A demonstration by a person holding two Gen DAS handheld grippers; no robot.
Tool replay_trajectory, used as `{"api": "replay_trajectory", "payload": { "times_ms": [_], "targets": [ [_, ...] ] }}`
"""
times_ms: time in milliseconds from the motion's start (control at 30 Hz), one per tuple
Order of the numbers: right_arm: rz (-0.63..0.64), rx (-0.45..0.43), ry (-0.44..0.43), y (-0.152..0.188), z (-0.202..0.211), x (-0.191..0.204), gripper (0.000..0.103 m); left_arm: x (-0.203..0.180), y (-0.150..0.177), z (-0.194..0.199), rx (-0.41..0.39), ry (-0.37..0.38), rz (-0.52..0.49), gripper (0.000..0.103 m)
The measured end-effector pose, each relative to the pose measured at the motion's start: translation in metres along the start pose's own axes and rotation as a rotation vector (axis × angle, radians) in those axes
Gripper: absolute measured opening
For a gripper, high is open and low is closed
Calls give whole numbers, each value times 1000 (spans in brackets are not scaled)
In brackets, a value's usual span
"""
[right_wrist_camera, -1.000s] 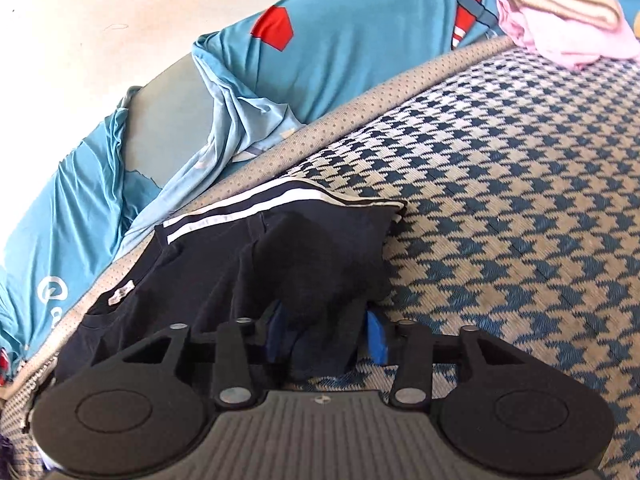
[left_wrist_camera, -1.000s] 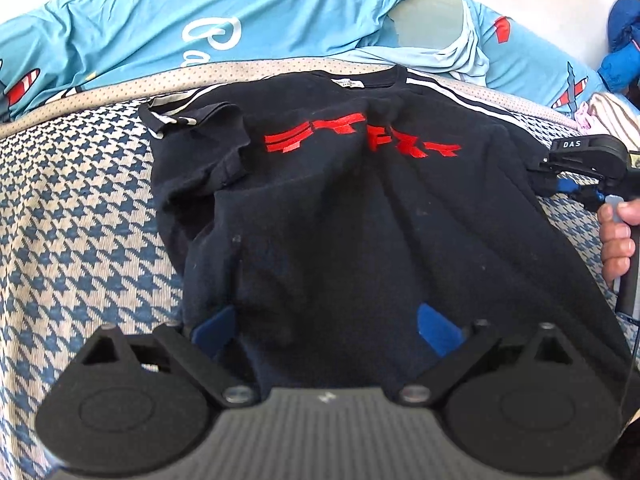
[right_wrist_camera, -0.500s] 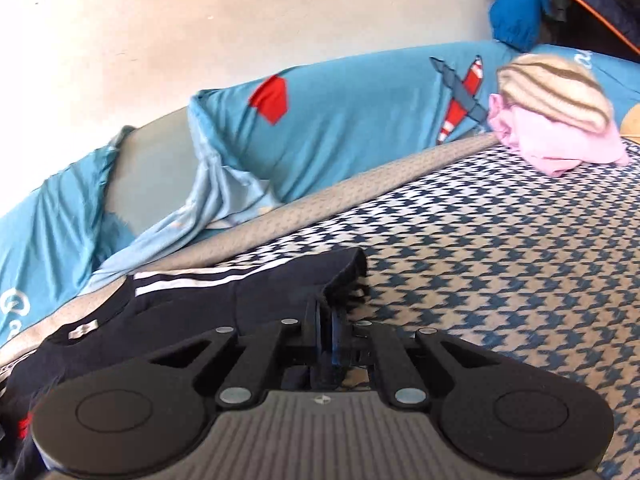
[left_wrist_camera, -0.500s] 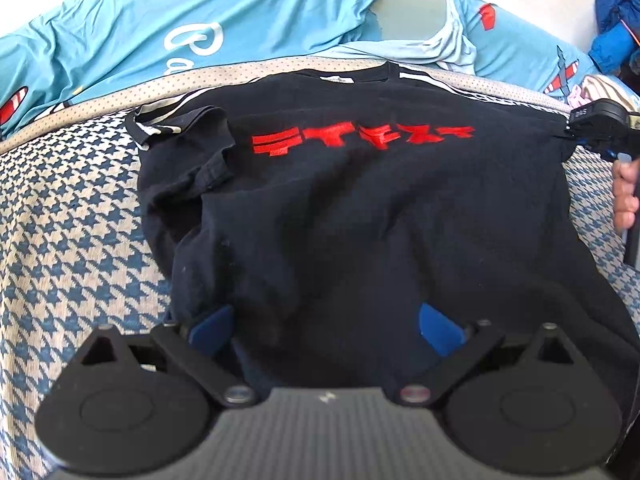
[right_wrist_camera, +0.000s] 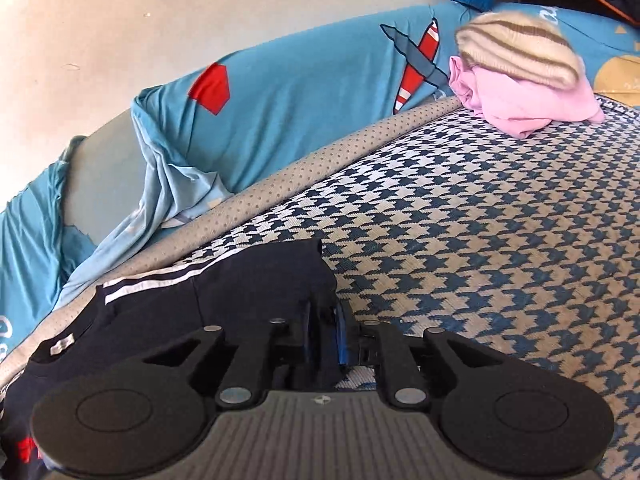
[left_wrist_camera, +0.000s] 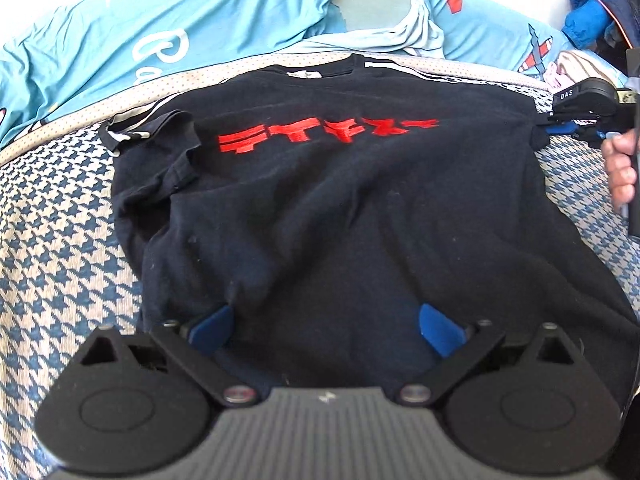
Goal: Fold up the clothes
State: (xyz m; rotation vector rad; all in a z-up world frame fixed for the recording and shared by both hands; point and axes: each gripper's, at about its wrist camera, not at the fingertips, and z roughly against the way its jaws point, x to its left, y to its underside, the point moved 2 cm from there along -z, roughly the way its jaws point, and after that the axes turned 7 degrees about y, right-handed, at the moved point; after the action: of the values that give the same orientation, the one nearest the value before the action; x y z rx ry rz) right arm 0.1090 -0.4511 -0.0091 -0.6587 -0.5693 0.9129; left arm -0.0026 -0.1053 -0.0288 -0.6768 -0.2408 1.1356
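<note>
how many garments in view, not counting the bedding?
4. Black T-shirt spread on the houndstooth mattress; pink garment at the mattress's far edge, striped knit on top of it; blue jacket behind. More may be hidden in that pile.

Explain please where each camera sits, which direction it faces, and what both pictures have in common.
Left wrist: on the left hand-held gripper, open, looking down over the black T-shirt; a hand shows at right.
Right wrist: on the right hand-held gripper, jaws opening slightly with the sleeve pinched between them, facing the pink clothes.
Shared: T-shirt, houndstooth cover, blue sheet.
</note>
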Motion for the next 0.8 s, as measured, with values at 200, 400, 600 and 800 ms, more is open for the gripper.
{"api": "replay_trajectory", "payload": {
  "times_ms": [200,400,600,800],
  "targets": [
    [69,86,-90,18,22,-6,18,-6,4,2,-12,-22,-40,100],
    [128,184,-161,39,41,-12,20,-6,9,7,-25,-28,-45,100],
    [144,260,-216,59,58,-18,28,1,13,18,-43,-33,-12,100],
    [160,298,-234,77,68,-22,29,9,20,32,-69,-59,11,100]
  ]
}}
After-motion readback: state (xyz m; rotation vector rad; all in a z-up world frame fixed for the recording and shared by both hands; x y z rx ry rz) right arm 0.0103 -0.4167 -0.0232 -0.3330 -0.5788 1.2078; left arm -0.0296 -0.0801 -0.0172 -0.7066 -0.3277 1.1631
